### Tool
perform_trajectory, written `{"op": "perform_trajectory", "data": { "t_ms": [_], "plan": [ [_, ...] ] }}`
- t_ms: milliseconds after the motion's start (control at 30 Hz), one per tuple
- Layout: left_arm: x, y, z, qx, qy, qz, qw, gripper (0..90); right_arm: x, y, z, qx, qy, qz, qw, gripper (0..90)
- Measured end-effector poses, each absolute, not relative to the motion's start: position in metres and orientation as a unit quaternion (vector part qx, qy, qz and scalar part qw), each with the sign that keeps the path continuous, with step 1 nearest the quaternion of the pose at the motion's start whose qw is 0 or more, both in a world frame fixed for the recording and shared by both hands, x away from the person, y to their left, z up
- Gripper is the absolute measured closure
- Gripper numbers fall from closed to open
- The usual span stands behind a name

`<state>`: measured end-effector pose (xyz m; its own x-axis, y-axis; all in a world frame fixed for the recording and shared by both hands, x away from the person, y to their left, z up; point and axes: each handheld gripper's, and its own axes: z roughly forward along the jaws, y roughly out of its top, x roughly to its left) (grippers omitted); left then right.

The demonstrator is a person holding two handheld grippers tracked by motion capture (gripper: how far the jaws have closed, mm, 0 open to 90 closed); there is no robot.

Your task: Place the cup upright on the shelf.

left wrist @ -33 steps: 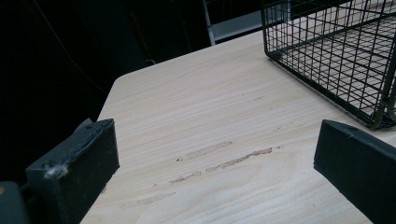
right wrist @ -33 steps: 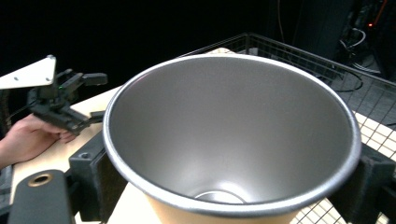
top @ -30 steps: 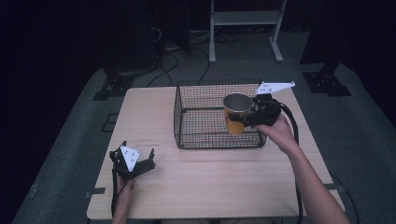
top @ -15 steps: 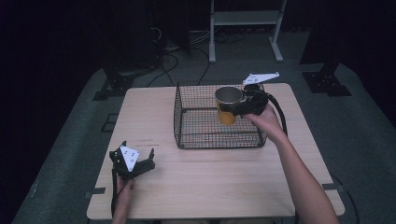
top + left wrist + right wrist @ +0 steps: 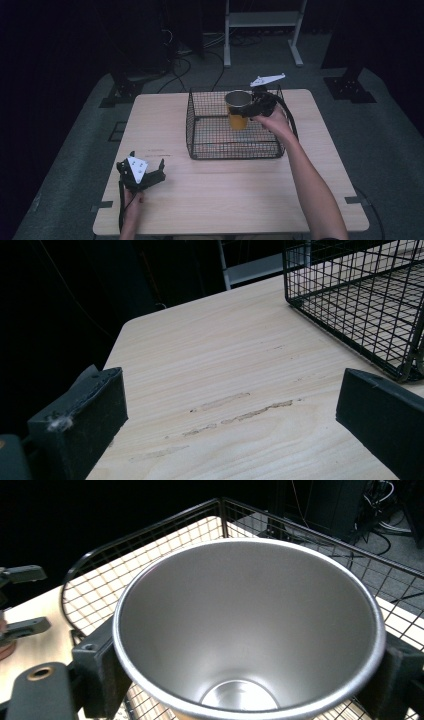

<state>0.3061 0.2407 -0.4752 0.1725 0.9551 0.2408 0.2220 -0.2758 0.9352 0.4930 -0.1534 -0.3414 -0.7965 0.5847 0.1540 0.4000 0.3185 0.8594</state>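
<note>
Right gripper [image 5: 252, 107], jaws clamped on opposite sides of an orange metal cup with a bare steel interior [image 5: 238, 110], holds it upright above the far right part of the black wire-mesh basket [image 5: 200, 145]. Basket stands on the pale wooden table [image 5: 240, 195]. Left gripper [image 5: 146, 167] rests at the near left, jaws spread wide and empty.

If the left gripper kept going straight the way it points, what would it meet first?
Probably bare table first: the left gripper angles over the wood. The wire basket sits off to the right of that line; depth is uncertain.
</note>
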Motion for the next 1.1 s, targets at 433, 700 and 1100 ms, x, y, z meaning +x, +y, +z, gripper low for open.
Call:
{"op": "perform_trajectory", "data": {
  "t_ms": [433, 700, 1100],
  "plan": [
    [0.306, 0.242, -0.475, 0.652, 0.453, 0.457, 0.401, 0.0, 0.522, -0.146, -0.363, 0.319, 0.817, 0.473, 0.08, 11.9],
    [0.306, 0.242, -0.475, 0.651, 0.455, 0.457, 0.401, 0.0, 0.533, -0.143, -0.379, 0.327, 0.826, 0.453, 0.08, 11.9],
    [0.306, 0.243, -0.475, 0.65, 0.455, 0.456, 0.403, 0.0, 0.544, -0.124, -0.393, 0.303, 0.853, 0.418, 0.077, 11.9]
  ]
}}
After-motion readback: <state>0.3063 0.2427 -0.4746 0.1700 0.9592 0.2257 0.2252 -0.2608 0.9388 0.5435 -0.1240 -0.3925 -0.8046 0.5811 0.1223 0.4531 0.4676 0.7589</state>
